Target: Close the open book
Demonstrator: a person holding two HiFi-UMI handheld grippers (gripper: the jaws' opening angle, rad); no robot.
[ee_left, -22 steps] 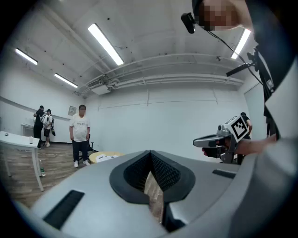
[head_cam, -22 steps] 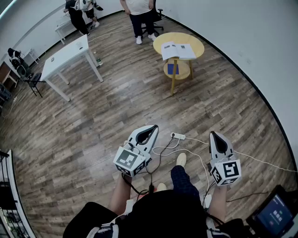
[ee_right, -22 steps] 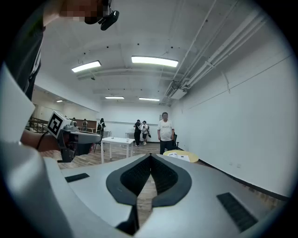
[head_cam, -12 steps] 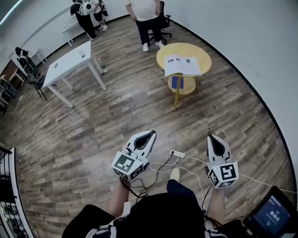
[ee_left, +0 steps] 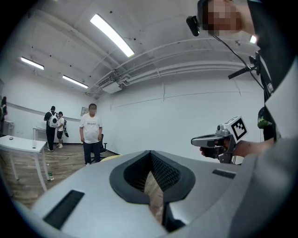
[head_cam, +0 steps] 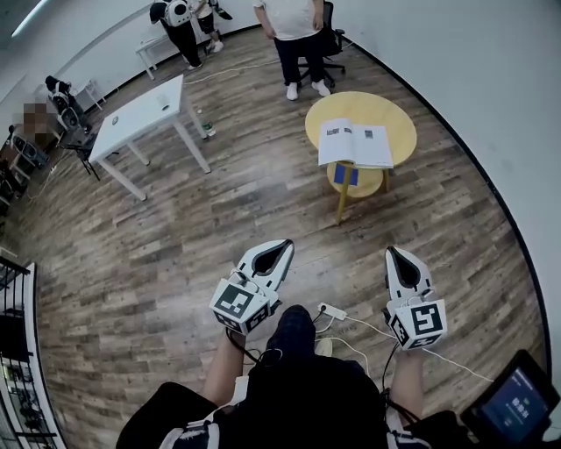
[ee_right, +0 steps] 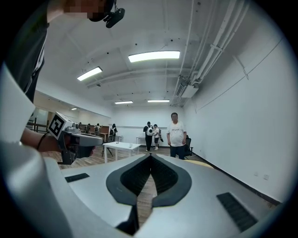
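Note:
The open book (head_cam: 355, 145) lies flat, white pages up, on a round yellow table (head_cam: 399, 118) far ahead near the right wall. My left gripper (head_cam: 286, 245) is held level at waist height, shut and empty, well short of the table. My right gripper (head_cam: 391, 253) is level beside it, also shut with nothing in it. In the left gripper view the jaw tips (ee_left: 150, 154) meet and the right gripper (ee_left: 219, 140) shows at the right. In the right gripper view the tips (ee_right: 150, 156) touch and the left gripper (ee_right: 78, 138) shows at the left.
A blue item (head_cam: 348, 175) sits on the round table's lower shelf. A white table (head_cam: 140, 116) stands at the back left. A person (head_cam: 296, 26) stands beyond the round table by an office chair. A power strip (head_cam: 333, 311) and cables lie on the wood floor by my feet.
The round table with the book has come closer and sits lower in the head view. Both grippers stay shut and side by side in front of me.

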